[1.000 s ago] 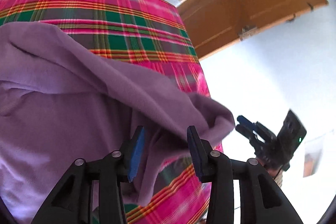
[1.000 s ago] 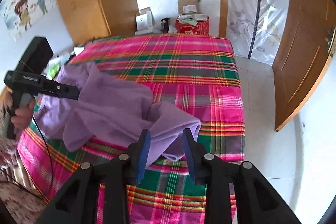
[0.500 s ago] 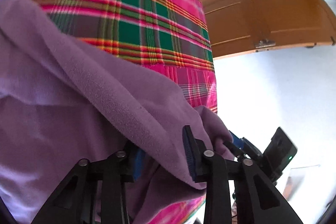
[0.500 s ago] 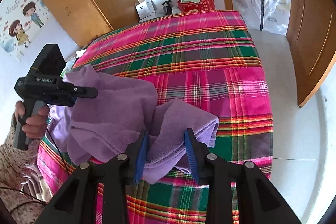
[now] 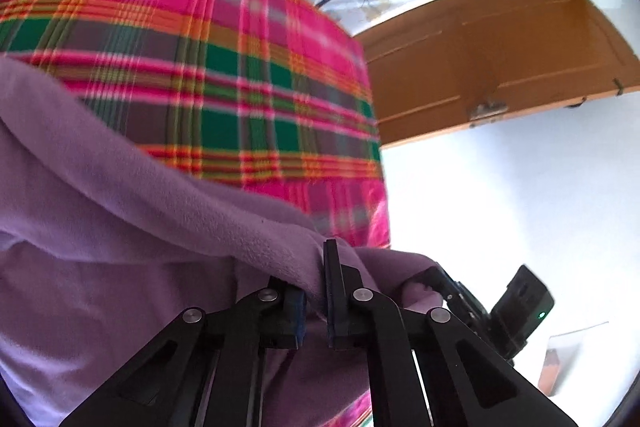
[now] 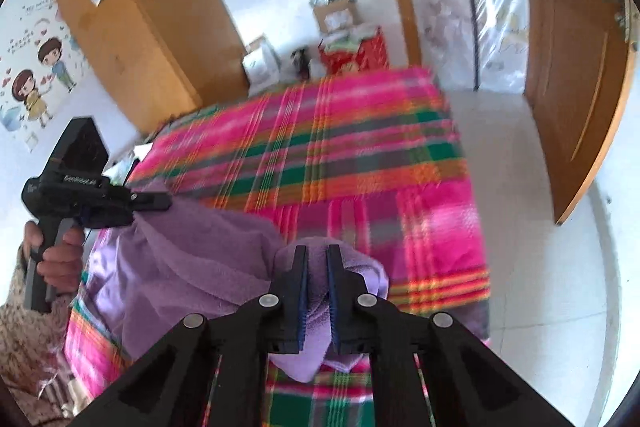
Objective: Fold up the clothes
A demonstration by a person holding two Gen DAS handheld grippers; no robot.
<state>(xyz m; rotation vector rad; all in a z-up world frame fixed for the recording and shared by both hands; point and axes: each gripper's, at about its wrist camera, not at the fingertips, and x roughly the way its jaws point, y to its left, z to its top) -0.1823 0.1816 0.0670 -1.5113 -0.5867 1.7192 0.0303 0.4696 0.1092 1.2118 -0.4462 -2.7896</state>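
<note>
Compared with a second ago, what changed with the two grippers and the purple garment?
Both grippers, open beside the cloth a second ago, are closing on it: the left gripper pinches a fold of the purple garment, the right gripper its bunched end. The garment's near end is now lifted and gathered. The plaid bedspread and wooden door stayed as they were.

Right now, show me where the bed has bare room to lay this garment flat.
Free: the plaid bedspread beyond the purple garment, out to the far edge by the boxes, and the strip along the door side. Crowded: the near corner, where the garment is bunched between the left gripper and right gripper, both closing on it.
</note>
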